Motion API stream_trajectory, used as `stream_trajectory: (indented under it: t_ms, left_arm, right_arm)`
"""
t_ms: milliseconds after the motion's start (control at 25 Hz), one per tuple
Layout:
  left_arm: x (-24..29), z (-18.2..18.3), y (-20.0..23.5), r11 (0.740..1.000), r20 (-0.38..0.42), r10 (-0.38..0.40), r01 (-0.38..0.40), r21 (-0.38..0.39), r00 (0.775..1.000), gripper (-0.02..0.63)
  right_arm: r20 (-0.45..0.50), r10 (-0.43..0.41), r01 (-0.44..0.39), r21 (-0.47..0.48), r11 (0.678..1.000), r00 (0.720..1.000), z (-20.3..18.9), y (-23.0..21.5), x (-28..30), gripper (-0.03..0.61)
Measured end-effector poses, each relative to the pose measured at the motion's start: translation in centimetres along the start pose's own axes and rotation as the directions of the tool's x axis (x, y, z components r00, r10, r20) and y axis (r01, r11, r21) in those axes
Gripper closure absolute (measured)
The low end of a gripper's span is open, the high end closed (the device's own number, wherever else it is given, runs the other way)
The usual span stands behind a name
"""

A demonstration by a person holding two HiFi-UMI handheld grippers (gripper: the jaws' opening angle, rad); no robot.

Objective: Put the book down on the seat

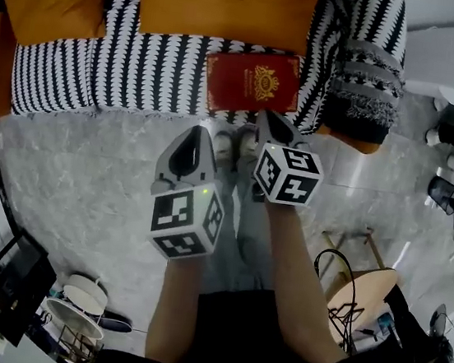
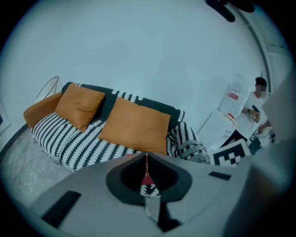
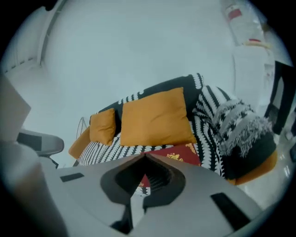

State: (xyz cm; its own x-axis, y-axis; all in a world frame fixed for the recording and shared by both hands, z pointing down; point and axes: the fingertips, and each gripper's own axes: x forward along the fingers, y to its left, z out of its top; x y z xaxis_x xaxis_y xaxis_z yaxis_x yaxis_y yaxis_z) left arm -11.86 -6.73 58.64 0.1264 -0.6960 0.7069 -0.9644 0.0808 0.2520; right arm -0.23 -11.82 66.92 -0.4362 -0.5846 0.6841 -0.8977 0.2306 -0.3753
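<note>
Book [image 1: 253, 81] on seat [image 1: 142, 70], beyond right claw [image 1: 268, 121]

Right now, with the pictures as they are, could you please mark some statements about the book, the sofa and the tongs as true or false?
1. The red book lies flat on the striped seat. True.
2. The right tongs grip the book. False: the right tongs are shut on nothing, away from it.
3. An orange cushion leans behind the book. True.
4. The left tongs stand wide open. False: the left tongs are shut and empty.
</note>
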Motion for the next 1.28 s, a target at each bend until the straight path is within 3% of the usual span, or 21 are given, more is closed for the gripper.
stream_trajectory:
  t_ms: [320,520,640,840,960,1040,1200,1280]
  left_arm:
    - [-2.5,7.7,-3.9,0.998,0.12,-0.059,0.056,0.033,0.991,0.594]
    - [-4.9,13.4,-6.8,0.993,0.231,-0.09,0.068,0.101,0.969,0.594]
    - [-6.7,17.4,-8.1,0.989,0.313,-0.104,0.063,0.137,0.944,0.594]
    - [-11.3,23.1,-10.0,0.983,0.457,-0.117,0.036,0.181,0.882,0.594]
    - [-14.2,26.0,-11.4,0.979,0.527,-0.136,0.033,0.201,0.839,0.594]
    - [-16.4,28.3,-11.9,0.978,0.594,-0.143,0.022,0.206,0.791,0.594]
    - [-21.3,32.8,-12.6,0.977,0.719,-0.147,-0.011,0.211,0.68,0.595]
    - [-23.6,34.7,-13.1,0.975,0.761,-0.148,-0.037,0.22,0.632,0.597]
  right_arm:
    - [0.163,0.053,-0.026,-0.165,0.986,0.985,8.9,3.8,-7.3,0.568]
    - [0.325,0.09,0.011,-0.297,0.955,0.941,15.6,5.9,-12.0,0.569]
    - [0.402,0.135,0.008,-0.334,0.942,0.906,19.8,7.5,-14.2,0.568]
    - [0.539,0.211,0.055,-0.435,0.899,0.816,25.9,9.9,-19.6,0.568]
    - [0.597,0.233,0.062,-0.431,0.9,0.768,28.8,10.6,-22.5,0.568]
    - [0.633,0.267,0.055,-0.441,0.896,0.727,30.8,11.4,-24.6,0.568]
    - [0.71,0.341,0.063,-0.475,0.877,0.616,35.3,13.7,-29.9,0.568]
    - [0.728,0.364,0.087,-0.5,0.861,0.581,36.9,14.7,-32.2,0.568]
